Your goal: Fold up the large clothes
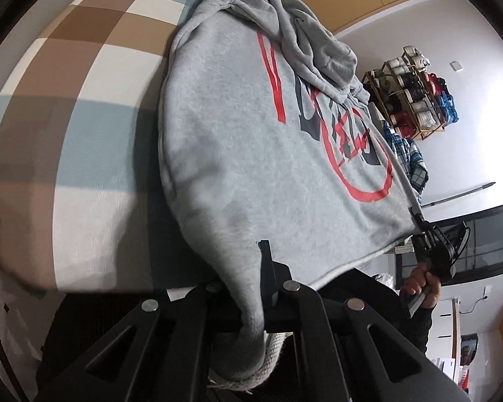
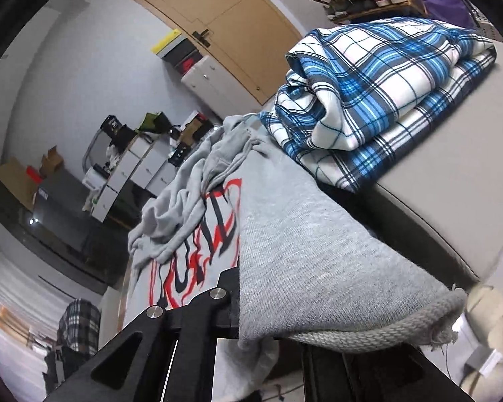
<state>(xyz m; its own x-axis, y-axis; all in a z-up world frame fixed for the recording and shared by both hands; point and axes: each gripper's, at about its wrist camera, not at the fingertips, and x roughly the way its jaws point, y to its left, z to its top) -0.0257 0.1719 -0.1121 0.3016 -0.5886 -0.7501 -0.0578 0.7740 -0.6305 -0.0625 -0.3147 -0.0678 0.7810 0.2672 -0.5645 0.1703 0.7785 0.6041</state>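
**Currently: Both Claws Clamped on the Hem of the Grey Hoodie**

Left claw (image 1: pixel 263 301): at the bottom centre of the left wrist view, pressed together on a bunched corner of the grey hoodie (image 1: pixel 251 154), near its ribbed hem.

Right claw (image 2: pixel 233 301): at the bottom centre of the right wrist view, pinching the opposite hem corner. In the left wrist view the same claw appears at the lower right, gripped by a hand (image 1: pixel 419 284).

Hoodie: stretched between both claws, printed side with red and dark lettering visible. Its far portion, including the rumpled hood and a sleeve, lies on the checked bed (image 1: pixel 67 100).

Adjacent item: a folded blue plaid garment (image 2: pixel 379 100) rests on a grey surface in the upper right of the right wrist view, just beside the hoodie.
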